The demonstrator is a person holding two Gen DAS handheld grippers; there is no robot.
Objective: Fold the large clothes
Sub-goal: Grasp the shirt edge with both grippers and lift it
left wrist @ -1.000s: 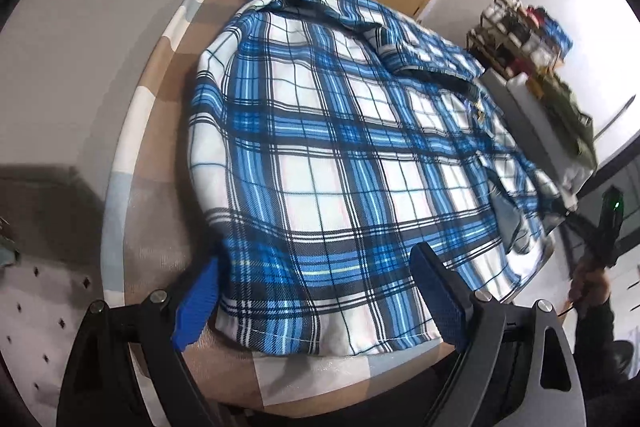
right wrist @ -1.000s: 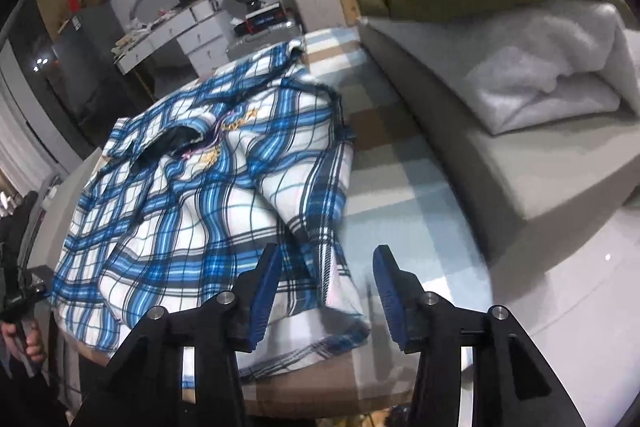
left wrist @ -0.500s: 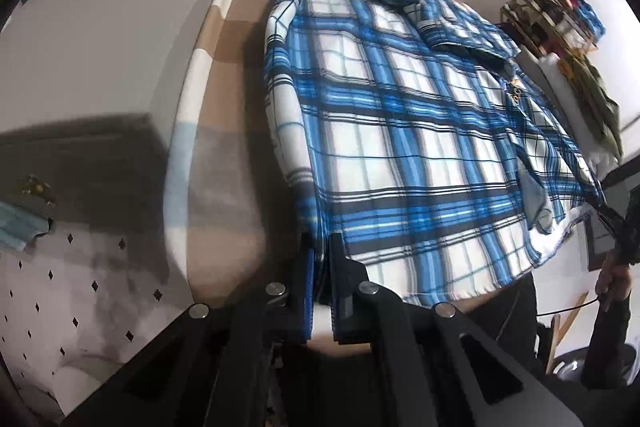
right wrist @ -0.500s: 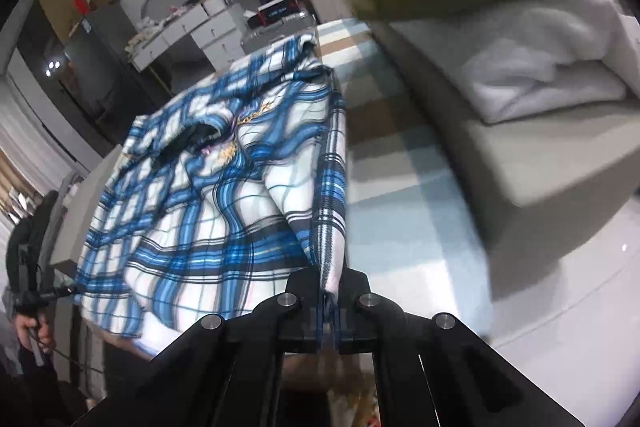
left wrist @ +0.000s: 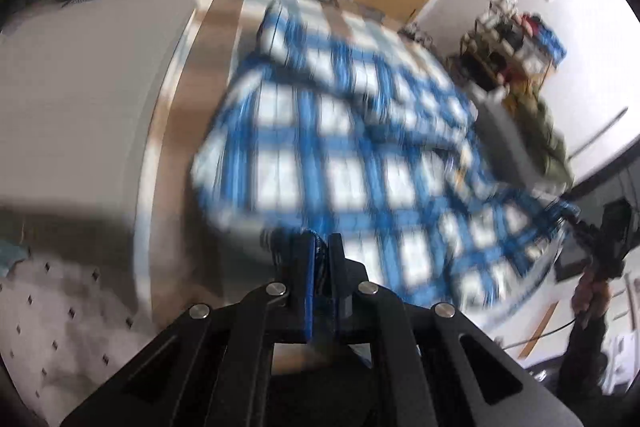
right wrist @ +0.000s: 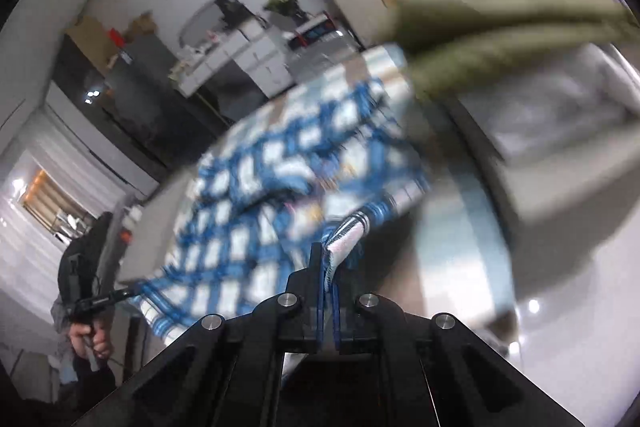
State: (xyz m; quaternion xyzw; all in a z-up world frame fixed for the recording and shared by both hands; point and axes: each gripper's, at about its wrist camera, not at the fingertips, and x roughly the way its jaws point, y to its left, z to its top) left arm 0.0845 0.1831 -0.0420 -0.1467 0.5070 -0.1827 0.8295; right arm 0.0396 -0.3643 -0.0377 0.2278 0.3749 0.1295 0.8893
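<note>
Left claw (left wrist: 320, 247): jaws closed on the near hem of the shirt (left wrist: 340, 155). The blue pads pinch the fabric with no visible gap.

Right claw (right wrist: 328, 267): jaws closed on the opposite hem corner of the shirt (right wrist: 280, 195). A white and blue edge of cloth stands up from between the pads.

Shirt: blue and white plaid, spread across the striped cover (left wrist: 188, 99) of the bed. The near edge is raised off the cover at both claws; the rest lies on the bed. Both views are blurred, so fine folds cannot be read.

Right view: green cushions (right wrist: 500, 27) lie on a grey surface beside the shirt. A hand (right wrist: 90, 339) grips the handle of the left claw at the far hem.
</note>
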